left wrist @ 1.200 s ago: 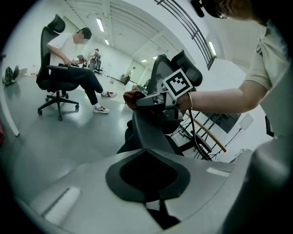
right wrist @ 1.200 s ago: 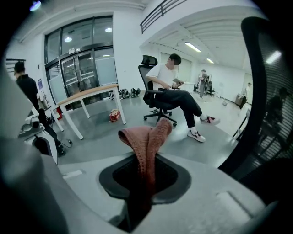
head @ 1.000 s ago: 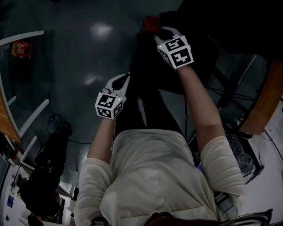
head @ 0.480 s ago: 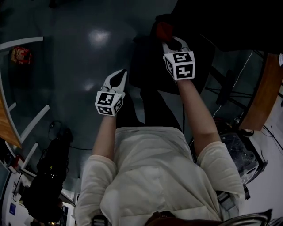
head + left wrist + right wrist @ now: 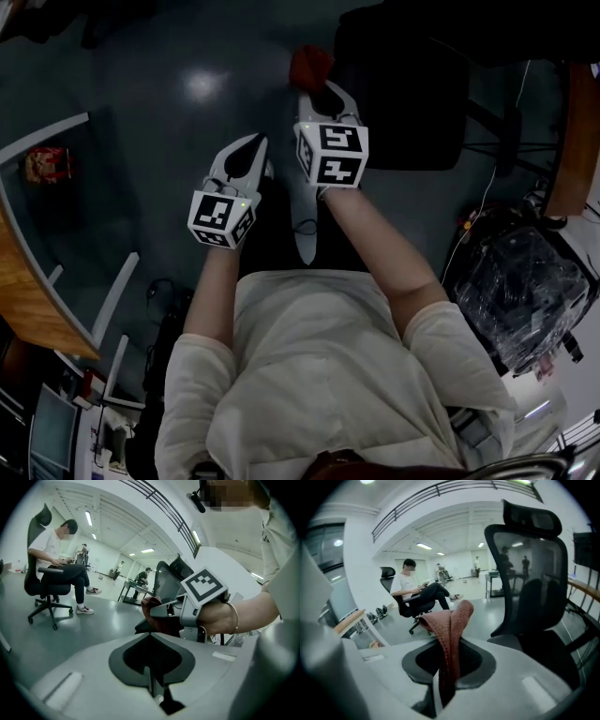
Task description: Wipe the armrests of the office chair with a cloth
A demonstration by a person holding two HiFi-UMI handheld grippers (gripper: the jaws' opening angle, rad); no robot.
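From where I stand, the right gripper point(image 5: 323, 94) is clamped on a reddish-brown cloth point(image 5: 450, 620). A fold is pinched deep between its jaws and the loose loop stands up past the tips. The left gripper point(image 5: 249, 148) hangs just beside it on its left and a little behind, not touching, with its jaws pressed together on nothing. The office chair point(image 5: 534, 597), black with a mesh back and headrest, stands ahead of the right gripper and off to its right, near but not yet reached. I cannot pick out its armrests with any certainty in the dim light. To my eye the step in hand is bringing the cloth to the first armrest. It would go best if the loop, not the hard jaw shell, lands flat on the pad and is drawn along its length with steady downward pressure. Such a chair is likely to swivel or roll, so the empty left gripper could well brace it. The grip looks deep enough that the cloth should not pull free. Under both grippers lies a glossy dark grey floor point(image 5: 187, 84) that throws back the ceiling lights. Far ahead of the left gripper, to its left, a person point(image 5: 56, 569) sits on another chair. A wooden desk edge point(image 5: 572, 141) runs well to the right of the right gripper.
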